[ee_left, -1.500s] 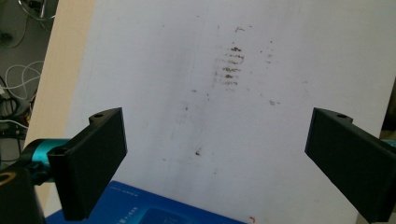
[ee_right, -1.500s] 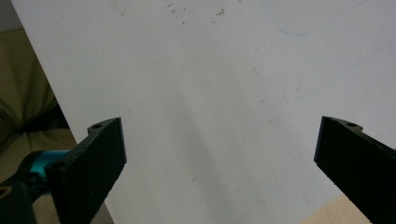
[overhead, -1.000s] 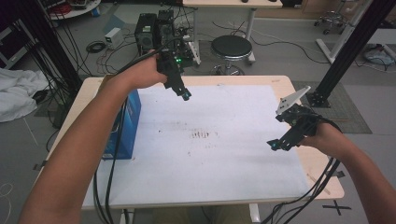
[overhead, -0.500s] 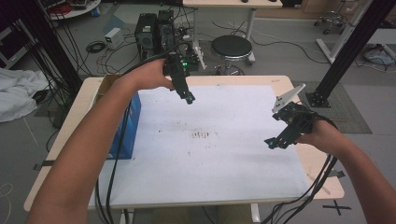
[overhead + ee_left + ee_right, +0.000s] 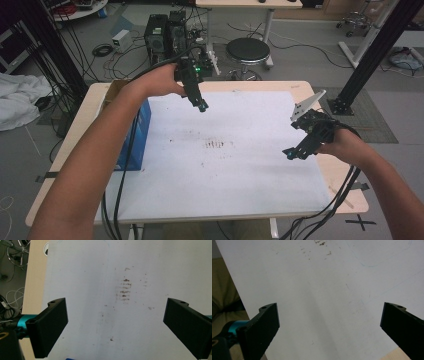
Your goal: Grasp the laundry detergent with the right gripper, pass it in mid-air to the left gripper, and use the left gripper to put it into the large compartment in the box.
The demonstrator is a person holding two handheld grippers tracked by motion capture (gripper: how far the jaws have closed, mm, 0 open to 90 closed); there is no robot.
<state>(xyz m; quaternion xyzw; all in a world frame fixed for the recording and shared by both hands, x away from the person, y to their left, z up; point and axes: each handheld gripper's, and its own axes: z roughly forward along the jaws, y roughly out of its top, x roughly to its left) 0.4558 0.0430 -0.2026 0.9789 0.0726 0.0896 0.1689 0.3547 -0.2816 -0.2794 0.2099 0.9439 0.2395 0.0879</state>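
A white sheet (image 5: 225,165) covers most of the wooden table (image 5: 80,145) and carries a patch of brown marks (image 5: 217,145) near its middle. My left gripper (image 5: 201,106) hangs above the sheet's far edge, pointing down. In the left gripper view it (image 5: 115,325) stands open with nothing between its jaws, and the brown marks (image 5: 125,290) lie ahead. My right gripper (image 5: 291,154) hovers over the sheet's right side. The right gripper view shows it (image 5: 329,325) open and empty above the bare sheet (image 5: 324,290).
A blue box (image 5: 137,135) stands on the table's left side under my left forearm. Beyond the far edge are a black stool (image 5: 247,50), computer cases (image 5: 165,30) and floor cables. A black frame post (image 5: 370,55) rises at right. Cables trail off the near edge.
My left gripper has drifted a little right and toward the middle of the sheet. The right gripper has shifted only slightly left. Both jaws remain apart.
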